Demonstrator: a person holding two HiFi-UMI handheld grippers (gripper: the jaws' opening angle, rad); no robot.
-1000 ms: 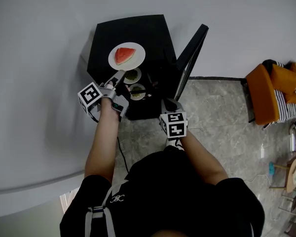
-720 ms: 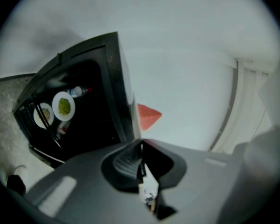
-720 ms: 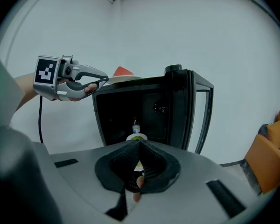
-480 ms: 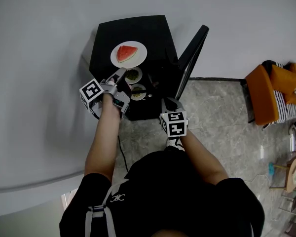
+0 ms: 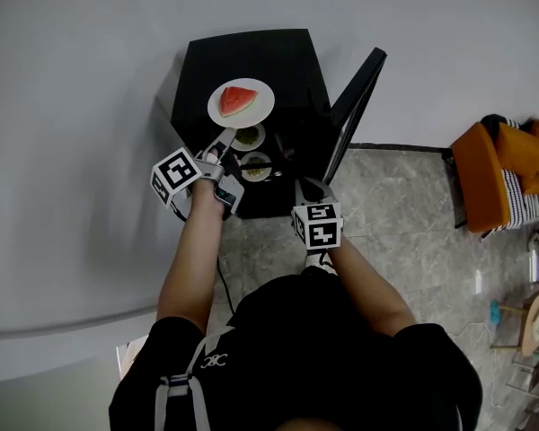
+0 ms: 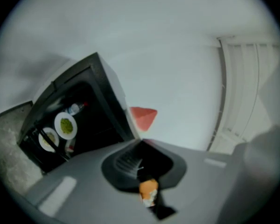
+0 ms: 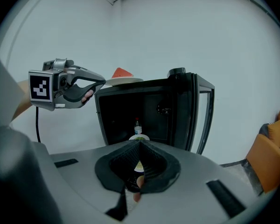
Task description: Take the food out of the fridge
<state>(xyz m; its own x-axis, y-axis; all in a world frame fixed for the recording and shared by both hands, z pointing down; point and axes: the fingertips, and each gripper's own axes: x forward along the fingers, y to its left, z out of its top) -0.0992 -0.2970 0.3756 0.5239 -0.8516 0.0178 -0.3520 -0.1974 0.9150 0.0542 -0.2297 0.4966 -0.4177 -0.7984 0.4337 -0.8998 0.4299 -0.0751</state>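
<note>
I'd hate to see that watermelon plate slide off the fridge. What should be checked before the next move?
1. Left gripper gripping the round white plate that carries the red watermelon wedge: ok; its jaws have just been closing and pinch the rim.
2. Plate seated on top of the small black fridge: cannot tell; it may rest there or sit just above.
3. Fridge's black door open: ok.
4. Right gripper free: ok; shut, nothing between its jaws.
5. Fridge cleared of food: not ok; a white plate of green food, a second such plate and a red-capped clear bottle are inside.
</note>
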